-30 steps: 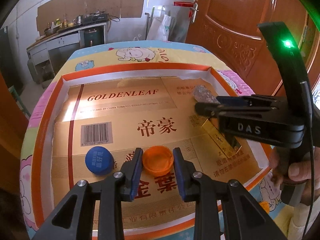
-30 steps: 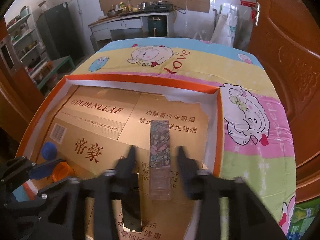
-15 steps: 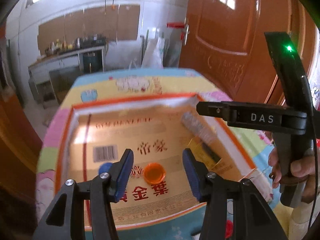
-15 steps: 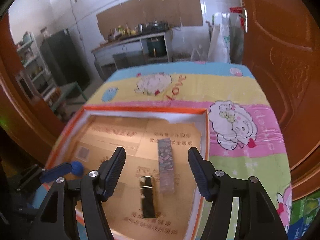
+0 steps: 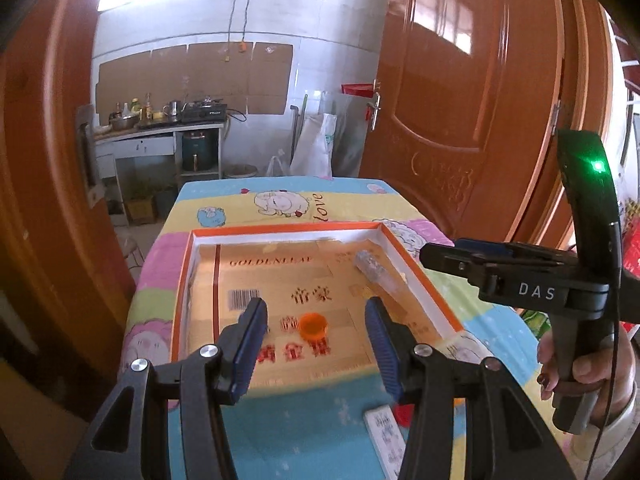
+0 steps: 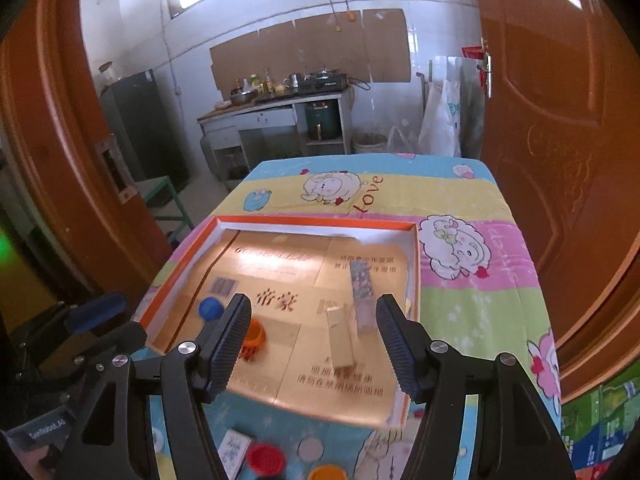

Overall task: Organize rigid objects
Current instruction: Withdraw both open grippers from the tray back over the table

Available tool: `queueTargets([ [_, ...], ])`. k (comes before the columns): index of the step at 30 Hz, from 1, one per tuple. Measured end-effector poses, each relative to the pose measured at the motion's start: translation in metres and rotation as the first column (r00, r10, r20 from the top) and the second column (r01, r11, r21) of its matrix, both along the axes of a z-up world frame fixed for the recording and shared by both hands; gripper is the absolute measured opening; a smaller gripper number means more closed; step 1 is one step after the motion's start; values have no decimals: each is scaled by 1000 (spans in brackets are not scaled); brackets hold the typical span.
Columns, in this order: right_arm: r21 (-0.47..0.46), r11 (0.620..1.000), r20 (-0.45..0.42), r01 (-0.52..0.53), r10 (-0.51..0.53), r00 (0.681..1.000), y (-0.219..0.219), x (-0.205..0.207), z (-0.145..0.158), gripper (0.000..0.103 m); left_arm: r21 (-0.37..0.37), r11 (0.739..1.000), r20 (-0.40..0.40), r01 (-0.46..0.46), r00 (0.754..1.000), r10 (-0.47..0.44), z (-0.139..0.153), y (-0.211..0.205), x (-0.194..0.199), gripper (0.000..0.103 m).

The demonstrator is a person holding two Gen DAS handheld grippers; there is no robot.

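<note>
Both tools hang spread and empty, the left tool (image 5: pixel 314 344) above the orange cap (image 5: pixel 314 326) in the orange-rimmed tray (image 6: pixel 320 222), the right tool (image 6: pixel 312 344) above the boxes; loose caps at the surface's near edge risk being knocked off.

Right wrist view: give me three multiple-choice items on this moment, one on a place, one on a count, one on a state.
1. Where is the orange plastic bottle cap?
A. inside the orange-rimmed cardboard tray
B. on the floor
C. in a claw

2. How many bottle caps lie inside the tray?
A. none
B. two
C. five

3. How is the right claw?
A. shut on a cap
B. shut on nothing
C. open, holding nothing

Key: 1 A, it sits on the tray floor beside the blue plastic bottle cap; 2 B, only the orange and blue ones; 3 C, its fingers stand wide apart above the tray.
</note>
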State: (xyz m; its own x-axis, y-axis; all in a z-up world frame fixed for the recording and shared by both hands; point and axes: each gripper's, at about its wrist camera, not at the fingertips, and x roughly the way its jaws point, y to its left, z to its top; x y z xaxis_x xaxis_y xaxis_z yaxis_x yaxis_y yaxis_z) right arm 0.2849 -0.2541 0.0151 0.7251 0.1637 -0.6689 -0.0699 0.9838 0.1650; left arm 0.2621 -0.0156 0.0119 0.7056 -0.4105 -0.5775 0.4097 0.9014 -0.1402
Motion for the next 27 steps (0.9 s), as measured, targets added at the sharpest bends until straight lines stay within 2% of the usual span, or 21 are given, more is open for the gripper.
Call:
queueTargets([
  [6,-24,1000,19,-6,7,1000,10,-48,1,67,16,1000,14,-18,1000,17,-4,14,-43,51],
  [13,-41,999,57,-4,6,998,25,-119,-16,67,45,999,18,11,1000,-12,-26,16,-98,51],
  [20,18,999,63,40,-41,997,28,-173,-36,67,49,998,-77,41,996,-37,-68,7,-131,51],
  [27,43,997,48,61,-63,997,26,-199,-46,67,77,994,-166,75,984,-62,-98,-5,-137,51],
])
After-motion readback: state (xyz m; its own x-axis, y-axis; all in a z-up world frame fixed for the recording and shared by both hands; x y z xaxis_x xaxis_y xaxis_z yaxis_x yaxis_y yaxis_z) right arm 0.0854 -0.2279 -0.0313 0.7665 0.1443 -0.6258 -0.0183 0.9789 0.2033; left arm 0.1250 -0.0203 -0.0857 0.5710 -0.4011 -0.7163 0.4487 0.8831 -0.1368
